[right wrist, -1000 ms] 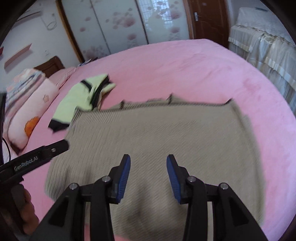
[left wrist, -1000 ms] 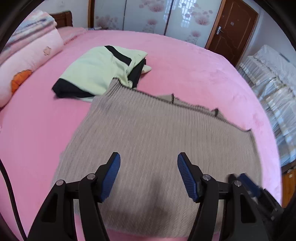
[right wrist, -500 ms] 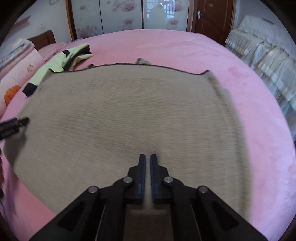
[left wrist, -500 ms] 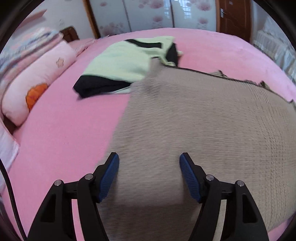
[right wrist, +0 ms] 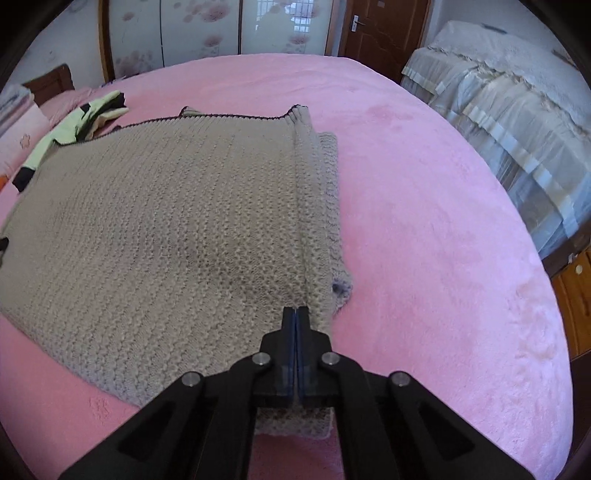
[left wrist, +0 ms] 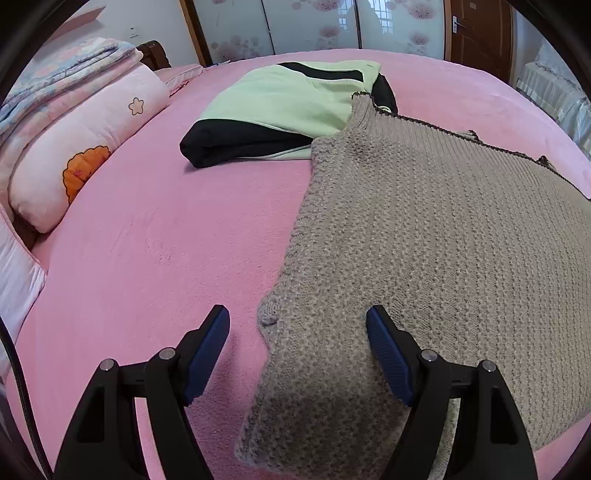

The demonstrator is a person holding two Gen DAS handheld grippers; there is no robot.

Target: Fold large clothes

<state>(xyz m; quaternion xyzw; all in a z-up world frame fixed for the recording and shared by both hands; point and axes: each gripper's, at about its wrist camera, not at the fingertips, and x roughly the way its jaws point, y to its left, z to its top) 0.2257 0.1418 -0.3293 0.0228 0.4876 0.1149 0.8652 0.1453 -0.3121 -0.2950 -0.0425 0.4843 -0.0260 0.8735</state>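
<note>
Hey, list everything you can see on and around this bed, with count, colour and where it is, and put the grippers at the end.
knitted sweater: one, grey-brown, spread flat on the bed, nearest the grippers
folded garment: one, pale green and black, beyond the sweater's far left corner, which overlaps it
bed cover: one, pink, under everything
rolled quilt: one, pink with an orange flower, at the bed's left edge
folded bedding: one stack, pale blue and pink, on the quilt
sliding panels: floral frosted, back wall
door: one, brown, back right
draped furniture: one, cream cover, right of the bed
left gripper: black, blue pads, open over the sweater's left edge
right gripper: black, shut at the sweater's right edge
</note>
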